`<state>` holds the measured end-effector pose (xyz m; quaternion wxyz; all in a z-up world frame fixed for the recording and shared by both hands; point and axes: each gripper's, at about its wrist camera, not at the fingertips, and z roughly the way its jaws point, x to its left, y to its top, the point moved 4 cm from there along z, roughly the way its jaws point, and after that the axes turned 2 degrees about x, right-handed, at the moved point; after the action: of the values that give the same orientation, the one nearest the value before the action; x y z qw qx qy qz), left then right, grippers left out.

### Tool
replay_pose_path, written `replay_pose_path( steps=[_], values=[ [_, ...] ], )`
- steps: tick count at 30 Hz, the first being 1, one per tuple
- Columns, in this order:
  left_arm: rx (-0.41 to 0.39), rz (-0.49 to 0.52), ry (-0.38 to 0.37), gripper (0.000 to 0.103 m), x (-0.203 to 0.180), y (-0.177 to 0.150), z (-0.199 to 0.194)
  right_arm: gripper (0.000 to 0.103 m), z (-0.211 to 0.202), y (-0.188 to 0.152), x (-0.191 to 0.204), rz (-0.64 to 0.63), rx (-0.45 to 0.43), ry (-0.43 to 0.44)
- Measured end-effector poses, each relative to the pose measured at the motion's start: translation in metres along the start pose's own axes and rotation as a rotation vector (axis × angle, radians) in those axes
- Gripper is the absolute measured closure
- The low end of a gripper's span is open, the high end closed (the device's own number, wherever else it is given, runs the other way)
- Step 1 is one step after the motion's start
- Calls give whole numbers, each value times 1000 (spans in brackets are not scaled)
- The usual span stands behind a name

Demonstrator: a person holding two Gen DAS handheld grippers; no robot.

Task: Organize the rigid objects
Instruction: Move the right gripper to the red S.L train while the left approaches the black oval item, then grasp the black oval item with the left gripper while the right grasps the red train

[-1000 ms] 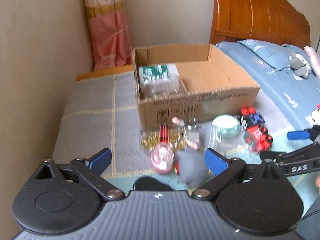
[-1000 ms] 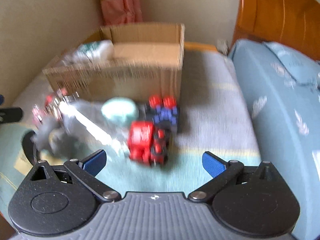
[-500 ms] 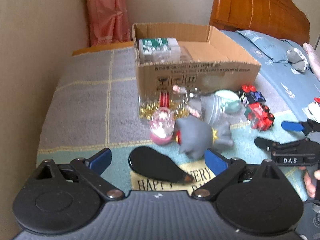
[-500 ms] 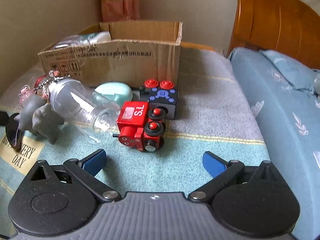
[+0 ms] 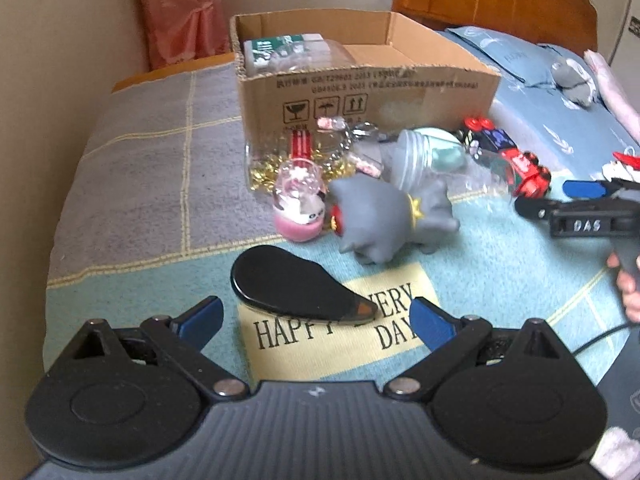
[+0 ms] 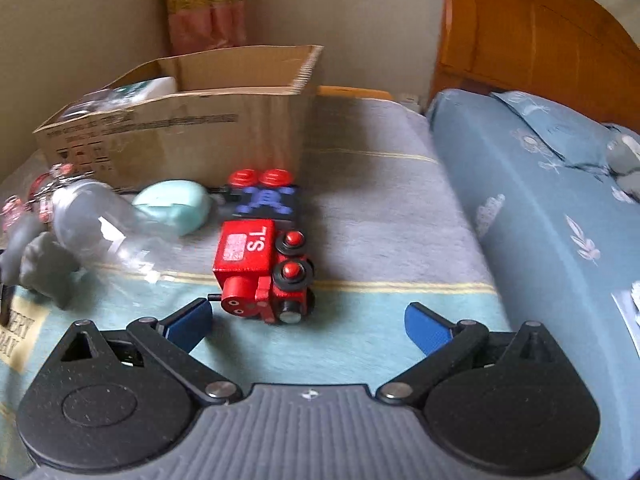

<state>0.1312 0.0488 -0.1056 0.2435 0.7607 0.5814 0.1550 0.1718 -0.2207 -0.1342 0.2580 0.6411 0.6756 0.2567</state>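
Several toys lie on the bed in front of the cardboard box (image 5: 364, 80). The clear bottle (image 6: 92, 224) looks light and slippery. The grey figure (image 5: 384, 216) seems rubbery. The red train (image 6: 260, 272) is stiff wood; hold its flat sides. Both the left gripper (image 5: 316, 320) and the right gripper (image 6: 308, 324) have fingers apart, holding nothing.

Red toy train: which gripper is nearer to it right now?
Right. The right gripper sits open just in front of the red toy train; the left gripper is off to its left, by the black oval case.
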Motion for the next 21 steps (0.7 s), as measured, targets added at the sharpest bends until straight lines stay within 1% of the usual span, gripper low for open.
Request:
replay_pose_path(
  steps=[4,8,10,12,15,21],
  values=[
    [8,53,-15,4,-1,-1,6,0,-4,-5,-14,23,6,-16],
    [10,83,-27,4,3,1,18,0,-8,-11,-16,13,5,-8],
    [-5,107,-23,2,4,4,22,0,-9,-12,-15,11,8,-5],
    [-14,132,-40,2,4,7,25,0,-9,-12,-12,12,11,-9],
    [-4,167,-64,2,-1,8,26,0,-8,-10,-14,18,14,-14],
    [11,250,-115,2,-16,-1,20,0,-3,-5,-28,79,18,-67]
  ],
)
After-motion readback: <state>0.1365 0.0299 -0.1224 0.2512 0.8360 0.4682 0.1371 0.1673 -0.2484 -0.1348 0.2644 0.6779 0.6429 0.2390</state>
